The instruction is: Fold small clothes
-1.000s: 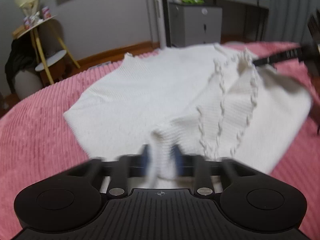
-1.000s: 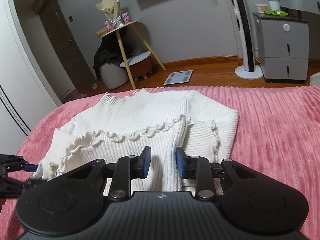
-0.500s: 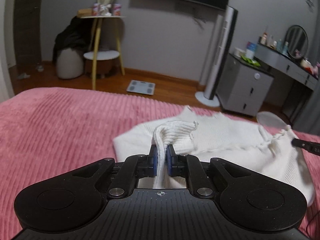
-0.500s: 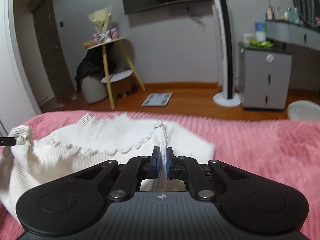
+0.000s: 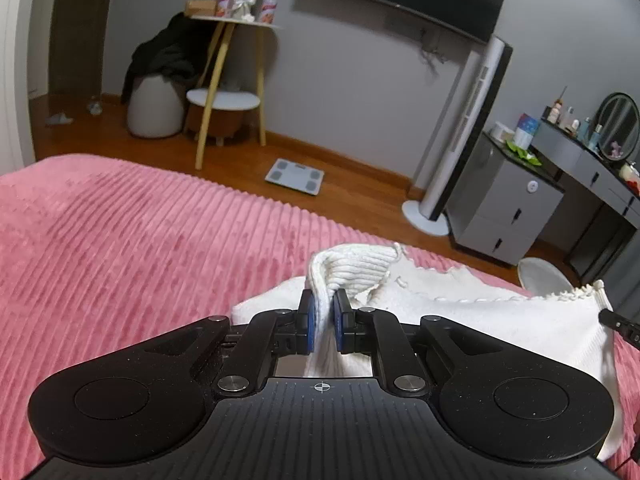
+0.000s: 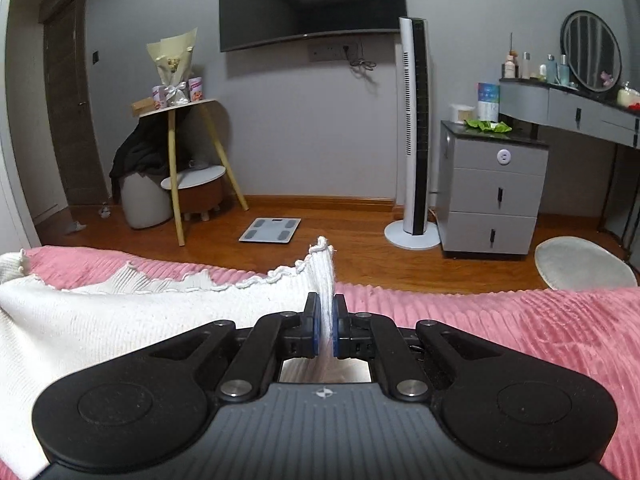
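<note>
A white ribbed knit top [image 5: 500, 320] with a frilled edge lies on the pink corduroy bedspread [image 5: 120, 240]. My left gripper [image 5: 323, 312] is shut on one bunched corner of the top and holds it lifted. My right gripper [image 6: 326, 320] is shut on another corner of the top [image 6: 120, 320], pinched thin between the blue pads. The cloth hangs stretched between the two grippers, with its frilled edge uppermost. The right gripper's tip shows at the far right of the left wrist view [image 5: 624, 326].
The bed's far edge meets a wooden floor with a bathroom scale [image 6: 270, 231]. A tower fan [image 6: 414, 140], grey drawer unit [image 6: 490, 192] and dressing table stand to the right. A round side table with a bouquet [image 6: 176, 92] stands to the left.
One second ago the right gripper was open over the flat top and the left one was closing. Both have since shut on corners and lifted them, raising the cloth off the bed.
</note>
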A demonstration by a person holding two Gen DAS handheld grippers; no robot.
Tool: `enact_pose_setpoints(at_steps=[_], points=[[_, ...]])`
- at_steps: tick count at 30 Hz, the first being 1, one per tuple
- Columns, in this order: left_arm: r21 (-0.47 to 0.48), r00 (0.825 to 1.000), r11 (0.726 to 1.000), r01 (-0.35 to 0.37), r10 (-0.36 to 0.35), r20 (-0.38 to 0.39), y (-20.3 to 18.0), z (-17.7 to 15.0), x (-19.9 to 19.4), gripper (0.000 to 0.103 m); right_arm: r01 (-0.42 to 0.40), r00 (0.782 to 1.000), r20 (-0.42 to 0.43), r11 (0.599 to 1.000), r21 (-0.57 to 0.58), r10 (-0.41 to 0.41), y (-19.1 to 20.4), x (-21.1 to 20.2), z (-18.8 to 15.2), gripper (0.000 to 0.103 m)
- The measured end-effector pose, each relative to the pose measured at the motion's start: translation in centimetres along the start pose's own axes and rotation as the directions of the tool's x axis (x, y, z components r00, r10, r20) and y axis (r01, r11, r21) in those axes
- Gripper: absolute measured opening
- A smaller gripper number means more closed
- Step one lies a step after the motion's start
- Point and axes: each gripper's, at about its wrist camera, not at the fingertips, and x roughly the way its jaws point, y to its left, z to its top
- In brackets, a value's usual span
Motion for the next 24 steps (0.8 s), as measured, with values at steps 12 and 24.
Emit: enact_pose_setpoints(at_steps=[12, 24], points=[[0.156, 0.998, 0.985, -0.067, 0.066, 0.009, -1.6, 1.4, 4.1, 0.013, 0.057, 0.998, -0.002, 0.998, -0.002, -0.057, 0.4, 3.5, 0.5, 0.005], [0.056, 0.990, 0.990, -0.131, 0.128, 0.061, 0.0, 0.9, 5.8, 0.007, 0.112, 0.993, 0.032, 0.990, -0.084, -0.110, 1.9, 5.7, 0.1, 0.005]])
